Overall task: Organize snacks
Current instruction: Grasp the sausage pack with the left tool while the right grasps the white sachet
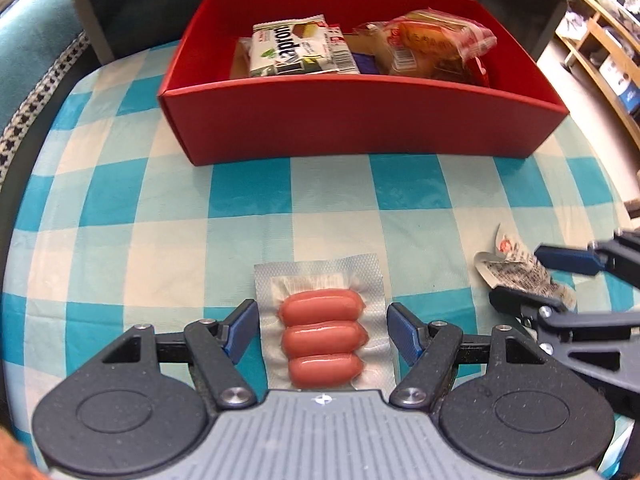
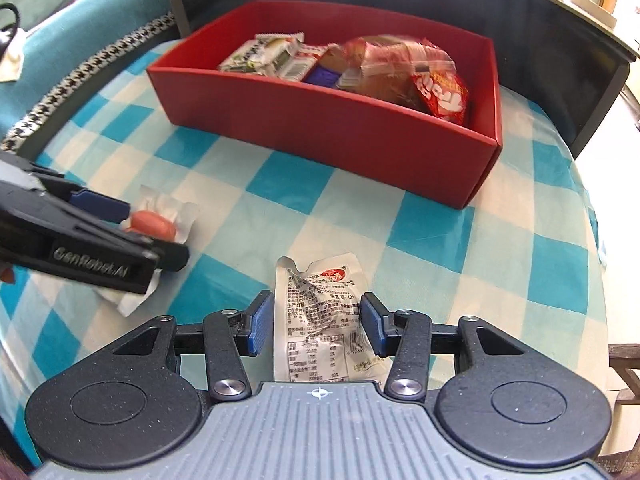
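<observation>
A clear vacuum pack with three pink sausages [image 1: 322,334] lies flat on the checked cloth. My left gripper [image 1: 322,322] stands open around it, and each pad is clear of the pack's edges. In the right wrist view the left gripper [image 2: 140,230] shows from the side over the sausage pack [image 2: 154,222]. A crumpled white sachet with printed text [image 2: 320,312] lies between the fingers of my right gripper [image 2: 316,316]. Those pads sit close beside its edges without squeezing it. The red box [image 1: 360,120] behind holds several wrapped snacks.
The blue-and-white checked tablecloth [image 1: 248,192] covers the table. In the red box [image 2: 320,120] are a white-green packet [image 1: 296,50], a bun in clear wrap [image 1: 432,44] and a red packet [image 2: 440,94]. A dark board stands behind the box. A teal cushion [image 2: 80,20] lies at the left.
</observation>
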A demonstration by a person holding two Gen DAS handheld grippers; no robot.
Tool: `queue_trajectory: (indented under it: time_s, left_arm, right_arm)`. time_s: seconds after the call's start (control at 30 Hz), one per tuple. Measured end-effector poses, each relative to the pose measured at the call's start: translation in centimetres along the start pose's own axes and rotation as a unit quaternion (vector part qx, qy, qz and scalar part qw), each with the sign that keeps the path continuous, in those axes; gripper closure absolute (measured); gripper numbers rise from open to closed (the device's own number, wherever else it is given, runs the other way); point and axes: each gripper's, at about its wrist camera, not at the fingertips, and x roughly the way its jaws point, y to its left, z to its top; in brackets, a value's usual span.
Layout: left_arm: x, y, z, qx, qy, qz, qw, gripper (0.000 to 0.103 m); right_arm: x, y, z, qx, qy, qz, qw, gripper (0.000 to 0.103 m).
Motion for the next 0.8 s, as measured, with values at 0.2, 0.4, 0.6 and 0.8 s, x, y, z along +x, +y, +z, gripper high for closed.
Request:
queue_trajectory:
  time_s: [0.2,0.4,0.6,0.8]
  left_arm:
    - [0.1,0.1,0.1,0.002,0.001,-0.002,1.0,0.004]
    - [-0.2,0.2,0.2,-0.001,0.001,-0.01,0.9999,0.004]
    - [-1.4,0.7,0.7,-0.014,-0.016,-0.019,0.9996,0.004]
    - [-2.3,0.9,1.5,-0.025,-0.03,-0.028,0.9988,0.004]
  right_arm:
    - [1.2,0.1,0.0,-0.011,0.014,-0.008,1.0,0.022]
    - [0.7,-0.2,0.1,-0.004,0.006,-0.016,1.0,0.041]
    - [-0.8,-0.4,0.6,0.004,-0.023,-0.012,1.0,0.041]
    - [-2.2,-1.2,1.7,0.021,-0.053,-0.014,0.998,0.041]
